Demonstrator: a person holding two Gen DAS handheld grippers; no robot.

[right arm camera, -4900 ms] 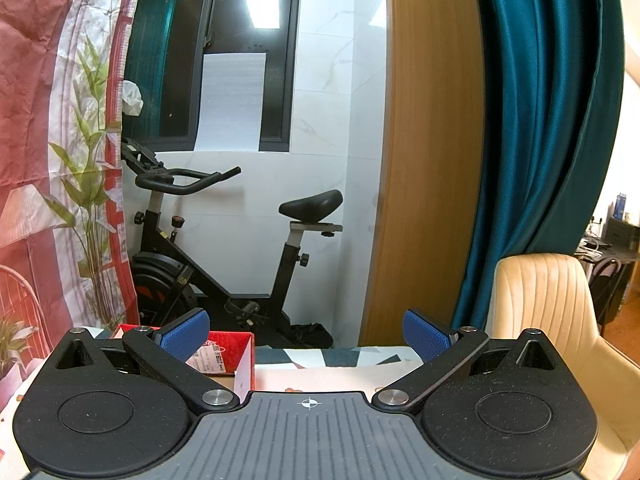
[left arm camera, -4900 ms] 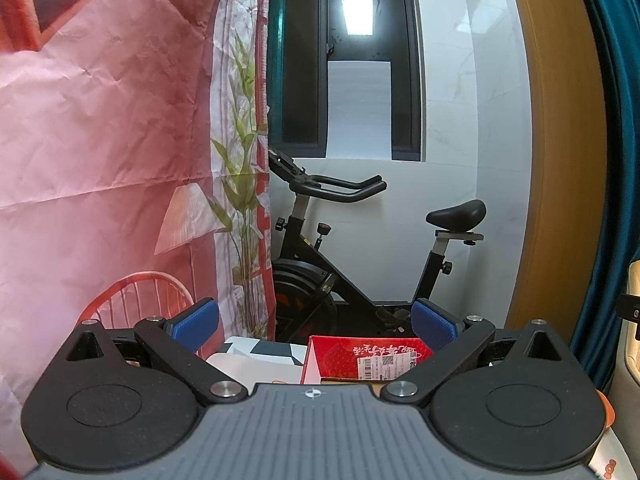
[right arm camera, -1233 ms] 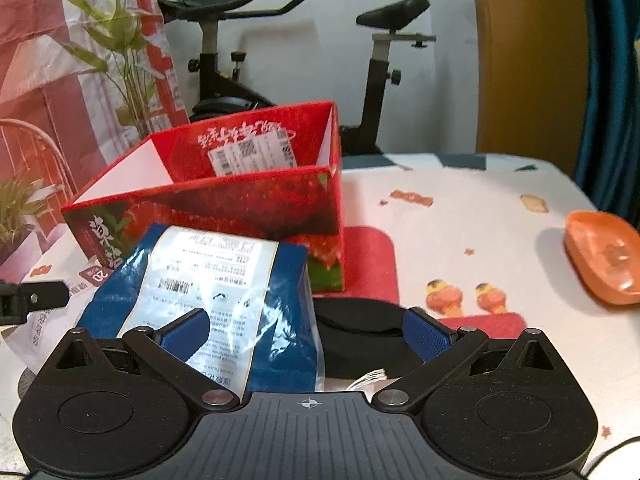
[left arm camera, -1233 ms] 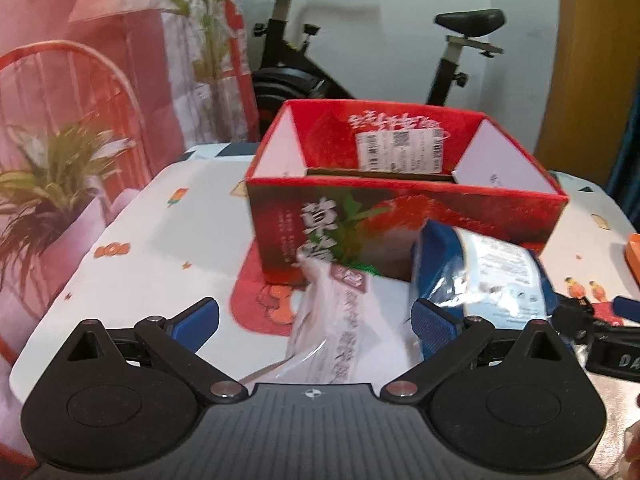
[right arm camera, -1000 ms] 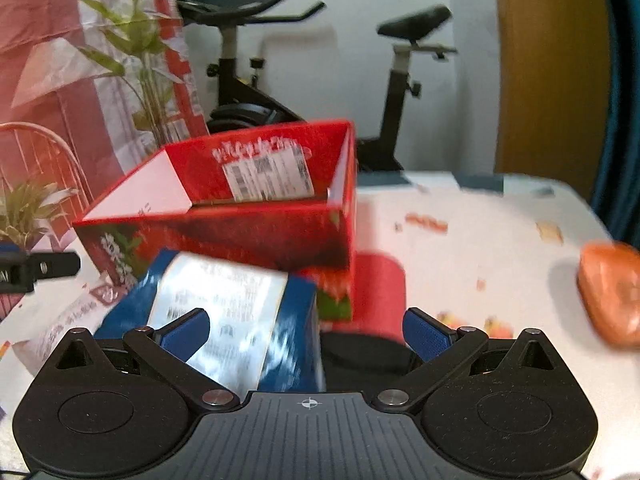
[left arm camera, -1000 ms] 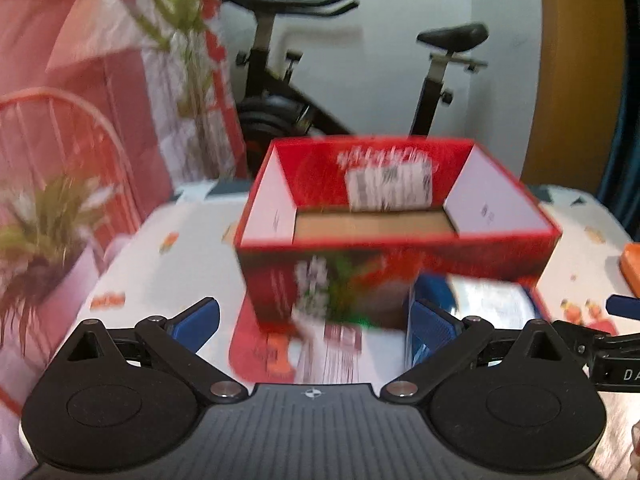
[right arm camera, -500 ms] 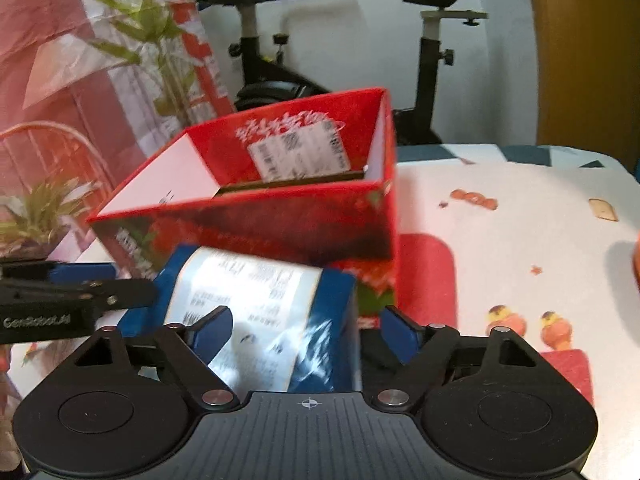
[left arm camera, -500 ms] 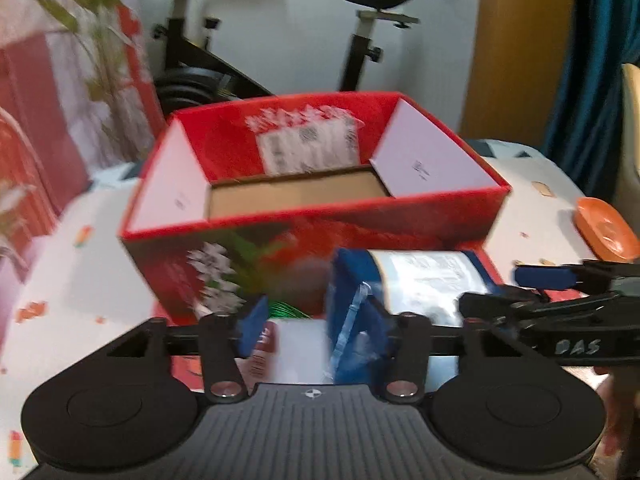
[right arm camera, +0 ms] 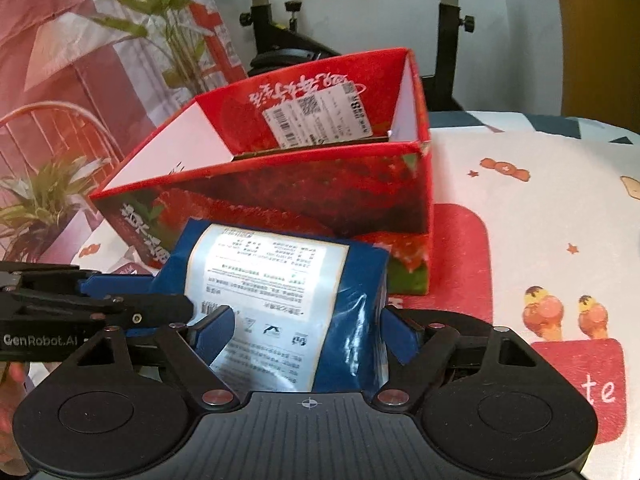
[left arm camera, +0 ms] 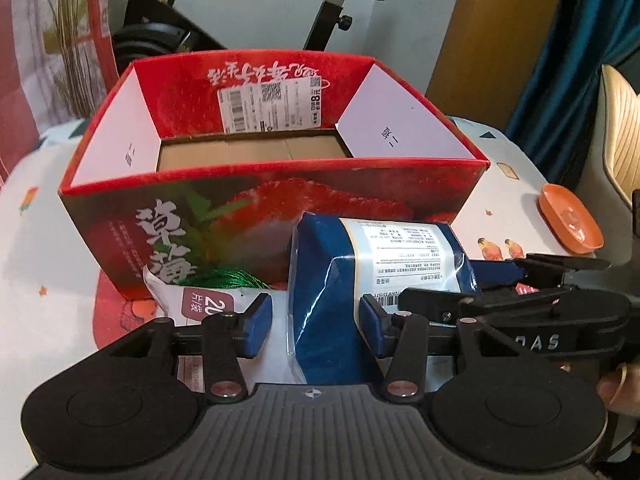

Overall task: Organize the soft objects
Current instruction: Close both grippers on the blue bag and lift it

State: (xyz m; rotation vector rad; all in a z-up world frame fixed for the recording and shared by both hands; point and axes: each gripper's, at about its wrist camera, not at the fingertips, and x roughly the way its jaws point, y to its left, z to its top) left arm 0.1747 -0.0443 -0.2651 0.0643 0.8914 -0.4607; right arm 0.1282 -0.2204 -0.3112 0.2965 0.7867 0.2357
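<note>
A blue soft pack with a white label (left arm camera: 360, 264) (right arm camera: 280, 292) sits in front of the open red strawberry box (left arm camera: 276, 184) (right arm camera: 280, 184). My left gripper (left arm camera: 316, 320) is closed on the pack's left end. My right gripper (right arm camera: 306, 332) is closed on the pack's near end, and its arm shows in the left wrist view (left arm camera: 520, 304). A white soft pack (left arm camera: 200, 300) lies to the left, partly under my left gripper. The box holds only a cardboard floor.
An orange dish (left arm camera: 570, 222) sits at the table's right. A green thread bundle (left arm camera: 228, 278) lies against the box front. An exercise bike (right arm camera: 280, 40) and a pink plant-print backdrop (right arm camera: 80, 60) stand behind the patterned tablecloth (right arm camera: 540, 200).
Both grippers came down from room level to the table. Their jaws went from wide open to closed on the blue pack, the left one shifting right onto it.
</note>
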